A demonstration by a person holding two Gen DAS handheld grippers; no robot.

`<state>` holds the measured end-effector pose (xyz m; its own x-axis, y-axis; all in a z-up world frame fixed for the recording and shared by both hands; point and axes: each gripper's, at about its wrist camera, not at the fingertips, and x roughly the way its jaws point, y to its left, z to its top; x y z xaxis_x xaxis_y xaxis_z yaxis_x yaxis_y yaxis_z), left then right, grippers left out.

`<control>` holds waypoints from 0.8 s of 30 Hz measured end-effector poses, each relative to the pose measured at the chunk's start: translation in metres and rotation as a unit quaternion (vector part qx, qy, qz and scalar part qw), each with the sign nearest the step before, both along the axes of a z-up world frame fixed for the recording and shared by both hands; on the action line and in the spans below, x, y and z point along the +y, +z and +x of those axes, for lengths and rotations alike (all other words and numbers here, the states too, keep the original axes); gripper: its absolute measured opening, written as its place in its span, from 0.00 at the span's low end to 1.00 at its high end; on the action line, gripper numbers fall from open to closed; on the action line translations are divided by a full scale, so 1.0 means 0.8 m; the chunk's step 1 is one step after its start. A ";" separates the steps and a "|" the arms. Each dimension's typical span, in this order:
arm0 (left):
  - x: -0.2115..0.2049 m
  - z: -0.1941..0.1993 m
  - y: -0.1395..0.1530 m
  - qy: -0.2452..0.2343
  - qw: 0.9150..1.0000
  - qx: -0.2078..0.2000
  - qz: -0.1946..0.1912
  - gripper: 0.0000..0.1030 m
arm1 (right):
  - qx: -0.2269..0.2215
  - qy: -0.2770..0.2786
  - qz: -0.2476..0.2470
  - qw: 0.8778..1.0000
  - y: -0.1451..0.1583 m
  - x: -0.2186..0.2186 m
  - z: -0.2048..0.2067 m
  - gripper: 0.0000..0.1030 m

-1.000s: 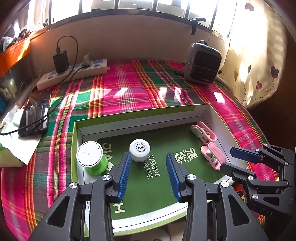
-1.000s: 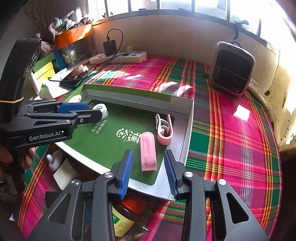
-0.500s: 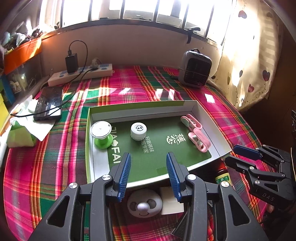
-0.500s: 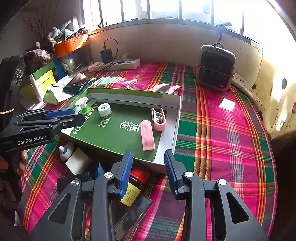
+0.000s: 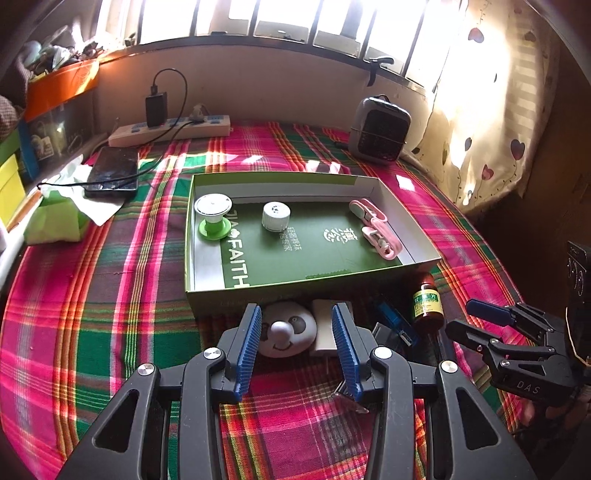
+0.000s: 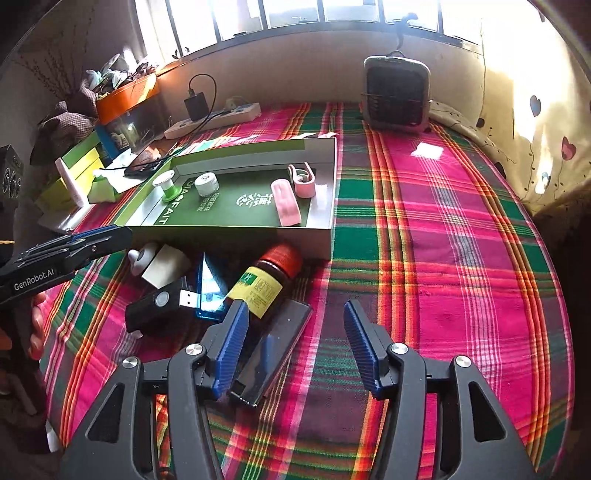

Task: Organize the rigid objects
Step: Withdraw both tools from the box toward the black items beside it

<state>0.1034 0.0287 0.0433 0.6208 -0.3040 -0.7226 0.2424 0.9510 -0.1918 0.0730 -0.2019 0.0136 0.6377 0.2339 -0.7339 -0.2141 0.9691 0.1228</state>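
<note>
A barred window (image 5: 258, 18) runs across the top of the frame, admitting strong daylight. Below it stands a plain beige wall (image 5: 277, 92). A cream curtain with heart motifs (image 5: 491, 122) hangs at upper right, brightly backlit. The tabletop is covered by a plaid cloth (image 5: 92, 314) in pink, green and orange, with sunlit patches near the wall. A small grey heater (image 5: 380, 129) stands at the far right edge against the wall. A white power strip (image 5: 170, 129) with a black charger plugged in lies at upper left. Cluttered shelving with an orange box (image 5: 59, 86) occupies the far left.
</note>
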 end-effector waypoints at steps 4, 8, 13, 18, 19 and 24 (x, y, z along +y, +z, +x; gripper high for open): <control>0.008 -0.008 -0.005 0.003 1.000 0.005 -0.005 0.38 | 0.001 0.000 -0.002 1.000 -0.003 0.007 -0.010 0.54; 0.012 -0.013 -0.010 0.001 1.000 0.010 -0.009 0.38 | 0.006 0.000 -0.015 1.000 -0.009 0.016 -0.011 0.54; 0.010 -0.018 -0.017 -0.009 1.000 0.020 -0.013 0.38 | 0.016 -0.013 -0.038 0.999 -0.018 0.023 -0.009 0.54; -0.001 -0.022 -0.022 -0.026 0.999 0.027 -0.014 0.38 | 0.021 -0.024 -0.067 0.997 -0.025 0.024 -0.008 0.54; -0.004 -0.023 -0.022 -0.031 0.999 0.027 -0.014 0.38 | 0.022 -0.026 -0.065 0.997 -0.024 0.022 -0.007 0.54; -0.018 -0.024 -0.023 -0.050 0.998 0.029 -0.013 0.39 | 0.017 -0.039 -0.063 0.997 -0.023 0.011 -0.009 0.54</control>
